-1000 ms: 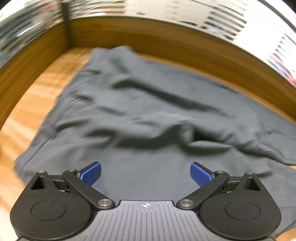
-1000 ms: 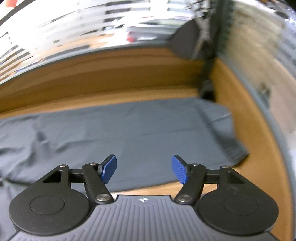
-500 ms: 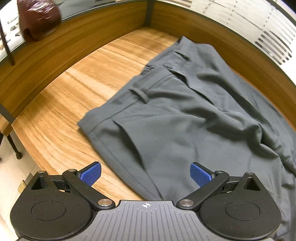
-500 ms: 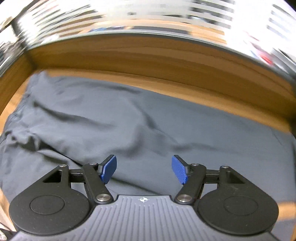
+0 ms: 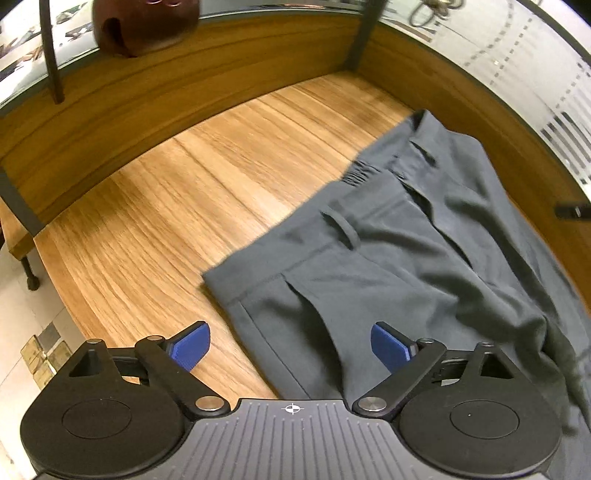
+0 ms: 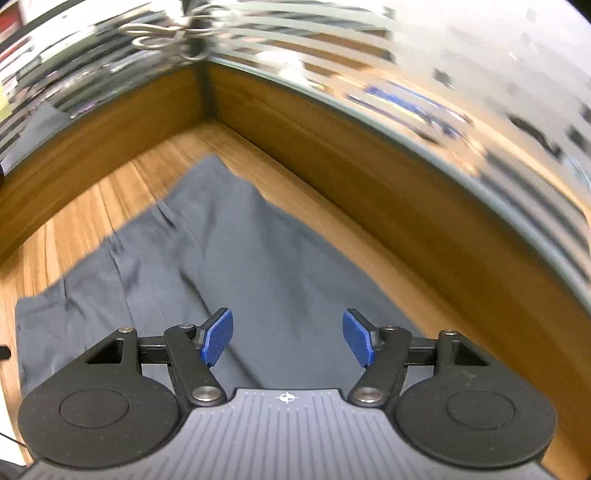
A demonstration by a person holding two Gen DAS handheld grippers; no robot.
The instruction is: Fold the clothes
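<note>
On the wooden table [image 5: 155,206] lies one pair of grey trousers [image 5: 388,258], waistband toward the corner. Two grippers tilt steeply down over it: the left gripper [image 5: 291,345], jaws closing but pinching nothing, straddles the trousers' near edge; the right gripper [image 6: 290,338] hovers over the cloth, jaws apart and empty.

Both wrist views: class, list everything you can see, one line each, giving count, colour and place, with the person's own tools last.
trousers: one pair, dark grey, spread on the table, waistband end toward the bare wood.
table: one, wood grain, under the trousers.
raised wooden rim: brown, along the table's far edges.
rounded object: one, dark reddish brown, behind the rim; what it is cannot be told.
left gripper: one, black with blue fingers, over the trousers' near edge, closing, gripping nothing.
right gripper: one, black with blue fingers, open above the trousers.
</note>
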